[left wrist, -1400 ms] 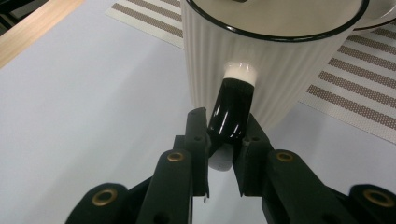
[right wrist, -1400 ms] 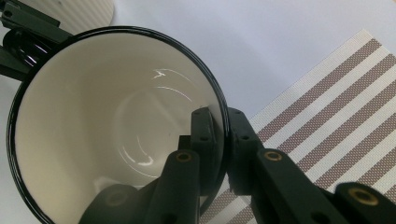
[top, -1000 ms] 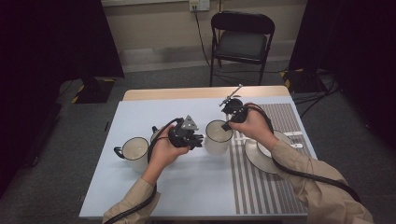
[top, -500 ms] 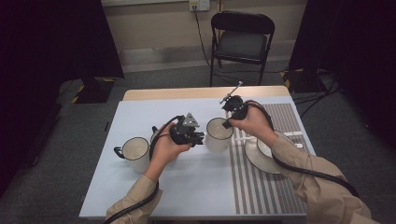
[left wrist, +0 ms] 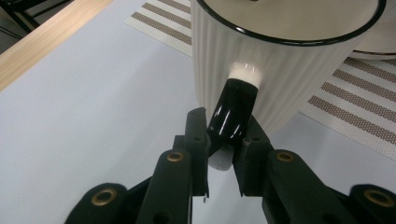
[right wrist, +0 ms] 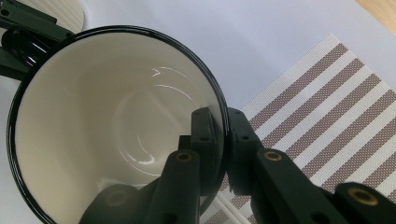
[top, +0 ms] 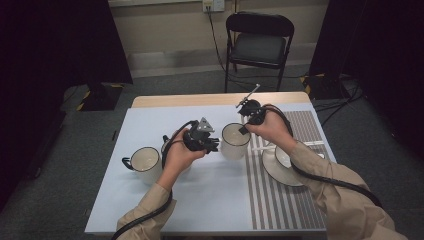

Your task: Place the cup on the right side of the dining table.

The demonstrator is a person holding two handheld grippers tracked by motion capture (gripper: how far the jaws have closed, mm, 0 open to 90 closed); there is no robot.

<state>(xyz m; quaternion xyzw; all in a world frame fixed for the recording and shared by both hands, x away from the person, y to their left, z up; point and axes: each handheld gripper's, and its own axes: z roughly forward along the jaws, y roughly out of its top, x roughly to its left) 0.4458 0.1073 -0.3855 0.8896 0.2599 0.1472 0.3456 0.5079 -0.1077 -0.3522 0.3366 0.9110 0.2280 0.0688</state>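
The ribbed white ceramic mug with a black rim (top: 235, 141) stands at the striped placemat's (top: 280, 200) edge. The left gripper (left wrist: 223, 140) clamps its black handle (left wrist: 233, 112); the right gripper (right wrist: 219, 140) pinches the rim. Both hands should probably lift together and keep the mug level.

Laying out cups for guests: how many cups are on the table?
2: one cup at the left near the person's left arm, one mid-table held by both grippers. Another may sit hidden on the saucer.

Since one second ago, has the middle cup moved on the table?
No. In the high view the middle cup stands at the same place beside the left edge of the striped mat, and both claws grip it as before.
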